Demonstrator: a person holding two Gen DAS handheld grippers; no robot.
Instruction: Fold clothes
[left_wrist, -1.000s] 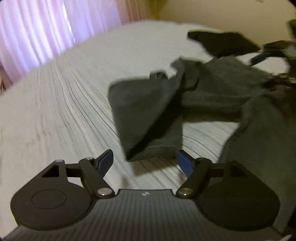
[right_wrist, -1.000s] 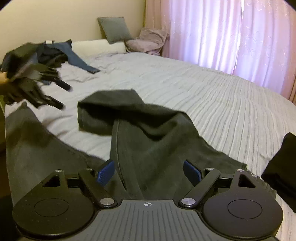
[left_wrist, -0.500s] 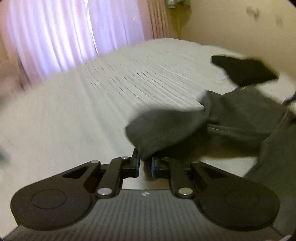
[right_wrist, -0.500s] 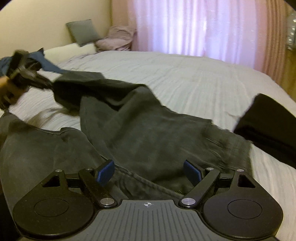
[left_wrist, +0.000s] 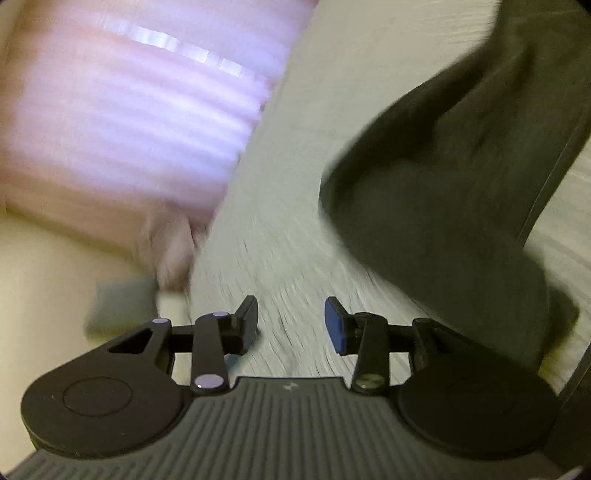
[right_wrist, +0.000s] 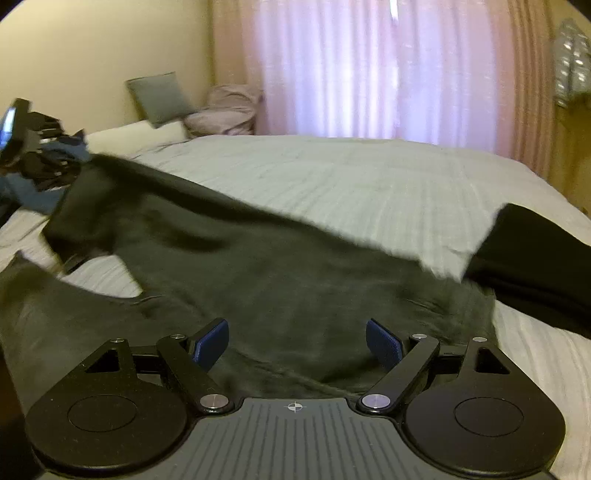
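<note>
The left claw (left_wrist: 290, 319) stood partly open, its blue-padded fingers (left_wrist: 334, 328) apart with nothing between them, only the bed (left_wrist: 280, 236) showing through the gap. Its view was tilted hard and blurred, so the curtain (left_wrist: 122, 122) lay slanted across the upper left. The dark trousers (left_wrist: 454, 177) lay on the bed to the right of this claw, apart from its fingers.

The right claw (right_wrist: 297, 341) stood wide open and held nothing. It hung level and low above the trousers (right_wrist: 266, 280), which spread across the bed (right_wrist: 369, 181) from the left side to the near right; whether the fingers touched the cloth could not be told. A black garment (right_wrist: 535, 258) lay at the right, next to the trousers. At the far left the left claw (right_wrist: 22, 140) showed, blurred, near a pile of blue and dark clothes (right_wrist: 40, 184). A grey cushion (right_wrist: 160, 96) leaned against the wall by the curtain (right_wrist: 369, 70).
</note>
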